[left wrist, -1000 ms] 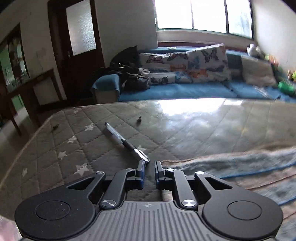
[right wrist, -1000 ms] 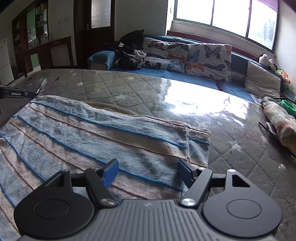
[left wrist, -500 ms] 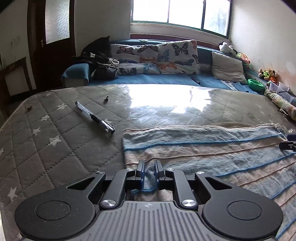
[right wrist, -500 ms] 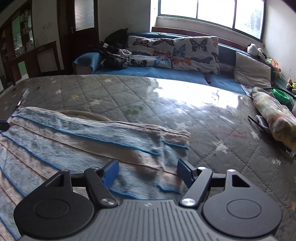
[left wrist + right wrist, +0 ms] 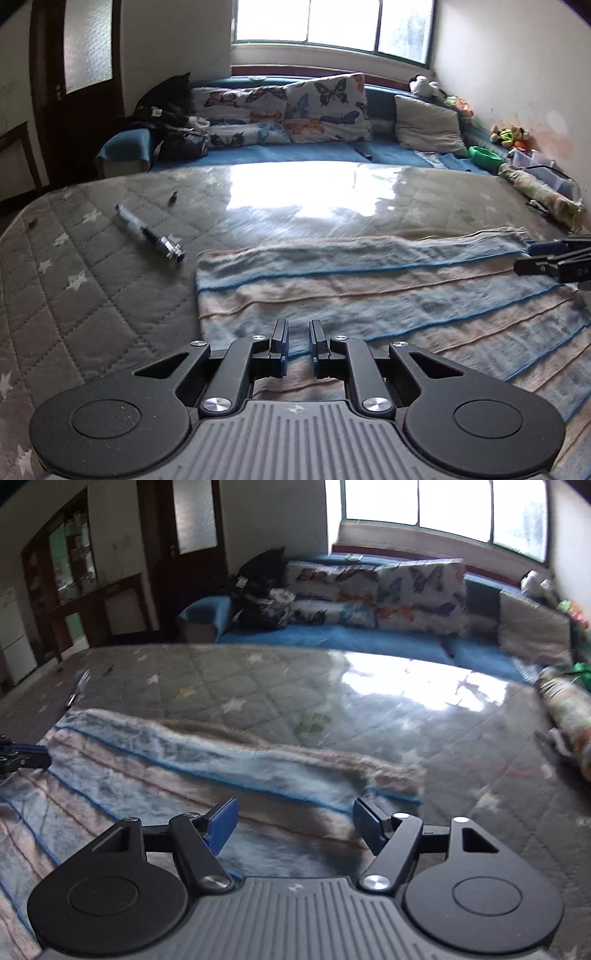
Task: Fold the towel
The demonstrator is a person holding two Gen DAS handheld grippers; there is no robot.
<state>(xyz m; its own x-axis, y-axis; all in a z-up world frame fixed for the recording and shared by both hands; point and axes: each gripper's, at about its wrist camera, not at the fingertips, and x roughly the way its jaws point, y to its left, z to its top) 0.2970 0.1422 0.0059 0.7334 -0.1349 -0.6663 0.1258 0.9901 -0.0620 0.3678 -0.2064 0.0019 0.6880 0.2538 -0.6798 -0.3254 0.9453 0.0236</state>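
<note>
The striped towel lay spread on the quilted mattress, its far edge showing a doubled layer; the left gripper sat low over the near-left part with its jaws drawn narrow, a thin gap between the pads and no cloth visibly pinched, while the right gripper hovered over the right part with jaws wide and empty. Whichever fold was in hand, I judged it best done by pinching matching corners, lifting evenly, and laying edge to edge clear of the pen. On the right gripper's finger, seen from the left wrist view, only the letters "DA" could be read; the pen's label was too small to make out.
</note>
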